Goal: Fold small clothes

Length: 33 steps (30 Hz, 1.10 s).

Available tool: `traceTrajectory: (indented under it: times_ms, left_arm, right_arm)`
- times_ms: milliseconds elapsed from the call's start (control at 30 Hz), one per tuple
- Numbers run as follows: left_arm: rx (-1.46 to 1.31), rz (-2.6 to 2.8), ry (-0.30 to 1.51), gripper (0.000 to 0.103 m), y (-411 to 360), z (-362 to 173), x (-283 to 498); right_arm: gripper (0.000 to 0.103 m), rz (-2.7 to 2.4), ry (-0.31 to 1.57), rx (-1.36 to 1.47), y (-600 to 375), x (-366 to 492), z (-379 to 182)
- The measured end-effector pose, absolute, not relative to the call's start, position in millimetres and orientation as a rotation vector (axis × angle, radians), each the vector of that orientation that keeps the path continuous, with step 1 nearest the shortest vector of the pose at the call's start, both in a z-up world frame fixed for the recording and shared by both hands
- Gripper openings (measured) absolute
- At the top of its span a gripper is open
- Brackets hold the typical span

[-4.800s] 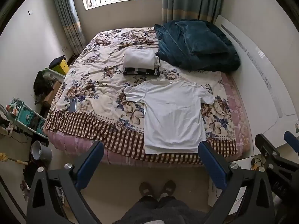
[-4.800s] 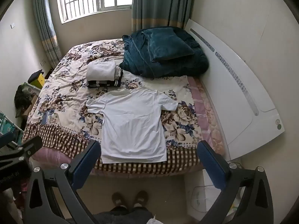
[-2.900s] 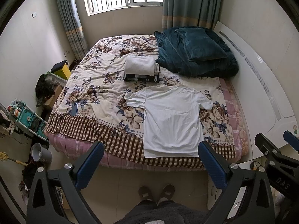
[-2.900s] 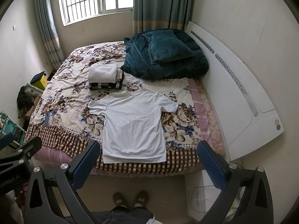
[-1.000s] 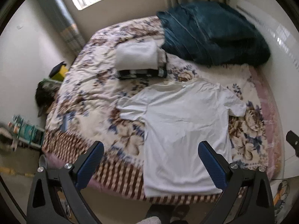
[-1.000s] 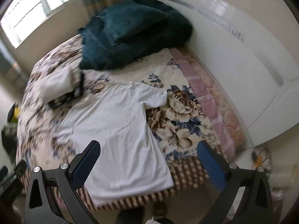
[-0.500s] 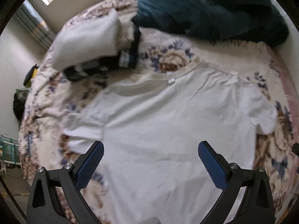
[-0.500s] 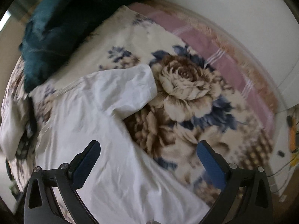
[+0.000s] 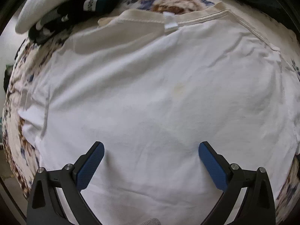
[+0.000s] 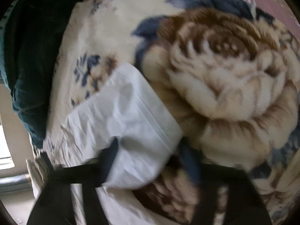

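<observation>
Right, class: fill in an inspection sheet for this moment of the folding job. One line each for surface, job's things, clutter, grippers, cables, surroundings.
Surface: floral bedspread, soft and a little rumpled.
Job's things: white T-shirt spread flat, collar away from the camera; its sleeve lies on the bedspread in the right wrist view.
Clutter: folded clothes beyond the collar; dark teal blanket beside the sleeve.
Grippers: left gripper open, low over the shirt's body, holding nothing; right gripper blurred, one finger over the sleeve and one beside its hem, open or shut cannot be told.
Cables: nothing seen.
Surroundings: pale floor or wall at the frame edge.
</observation>
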<state>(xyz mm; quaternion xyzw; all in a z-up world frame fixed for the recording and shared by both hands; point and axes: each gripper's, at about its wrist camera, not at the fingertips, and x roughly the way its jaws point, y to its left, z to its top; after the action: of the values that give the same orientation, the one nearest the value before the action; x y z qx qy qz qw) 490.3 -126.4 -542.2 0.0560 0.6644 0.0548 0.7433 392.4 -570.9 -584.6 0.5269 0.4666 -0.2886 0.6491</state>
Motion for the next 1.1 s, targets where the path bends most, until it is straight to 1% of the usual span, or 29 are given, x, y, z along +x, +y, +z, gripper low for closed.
traceTrajectory:
  times_ms: [67,100,200,300,400,467,533,600,633,700,733,767,833,867,900,967,1033,1100]
  left_arm:
    - [0.098,0.131,1.464,0.103,-123.7,-539.2,487.1]
    - [0.085,0.138,1.465,0.103,-121.8,-536.1,485.4]
    - [0.055,0.160,1.448,0.103,-112.7,-522.0,479.7]
    - [0.022,0.196,1.415,0.103,-95.7,-504.4,469.5]
    - [-0.006,0.249,1.385,0.103,-69.9,-488.1,452.9]
    - [-0.022,0.291,1.373,0.103,-49.8,-482.3,440.5]
    - [-0.042,0.344,1.372,0.103,-25.5,-476.8,424.2]
    - [-0.065,0.385,1.375,0.103,-10.2,-483.9,418.3]
    - [-0.074,0.411,1.382,0.103,1.9,-484.1,412.3]
    - [-0.104,0.458,1.396,0.103,28.0,-487.3,406.4]
    - [-0.122,0.478,1.400,0.103,37.1,-489.2,408.5]
    - [-0.144,0.500,1.400,0.103,51.5,-489.8,407.3]
    - [-0.204,0.536,1.392,0.103,78.2,-491.0,403.4]
    - [-0.236,0.549,1.390,0.103,88.3,-492.9,402.5]
    - [-0.285,0.556,1.389,0.103,102.9,-498.2,405.4]
    - [-0.411,0.561,1.382,0.103,124.7,-505.5,405.9]
    - [-0.654,0.534,1.326,0.103,150.6,-514.7,406.3]
    - [-0.833,0.511,1.281,0.103,163.9,-524.2,408.4]
  right_arm:
    - [0.011,-0.670,1.040,1.172,-566.4,401.9,-582.9]
    - [0.010,-0.679,1.024,1.137,-561.7,408.7,-577.2]
    - [0.009,-0.632,0.992,0.909,-530.4,439.2,-541.9]
    - [0.009,-0.498,0.984,0.596,-472.7,481.9,-507.7]
    - [0.009,-0.344,0.993,0.281,-399.4,513.3,-494.1]
    - [0.009,-0.236,0.998,0.060,-339.9,523.5,-505.1]
    - [0.009,-0.129,1.025,-0.146,-281.2,530.8,-532.6]
    - [0.009,-0.071,1.036,-0.290,-238.0,523.8,-554.0]
    - [0.009,-0.045,1.066,-0.383,-218.0,523.9,-574.5]
    - [0.009,0.004,1.149,-0.468,-196.1,517.1,-596.9]
    - [0.012,0.045,1.195,-0.472,-189.1,514.9,-606.1]
    - [0.018,0.062,1.203,-0.468,-186.0,509.8,-605.2]
    - [0.032,0.171,1.203,-0.388,-183.3,496.7,-595.0]
    - [0.052,0.208,1.206,-0.347,-187.1,488.0,-586.7]
    - [0.062,0.236,1.213,-0.296,-191.8,483.3,-579.2]
    - [0.062,0.225,1.230,-0.200,-201.2,478.9,-566.6]
    - [0.062,0.153,1.252,-0.147,-220.4,476.3,-564.4]
    - [0.062,0.081,1.250,-0.113,-230.6,476.0,-560.0]
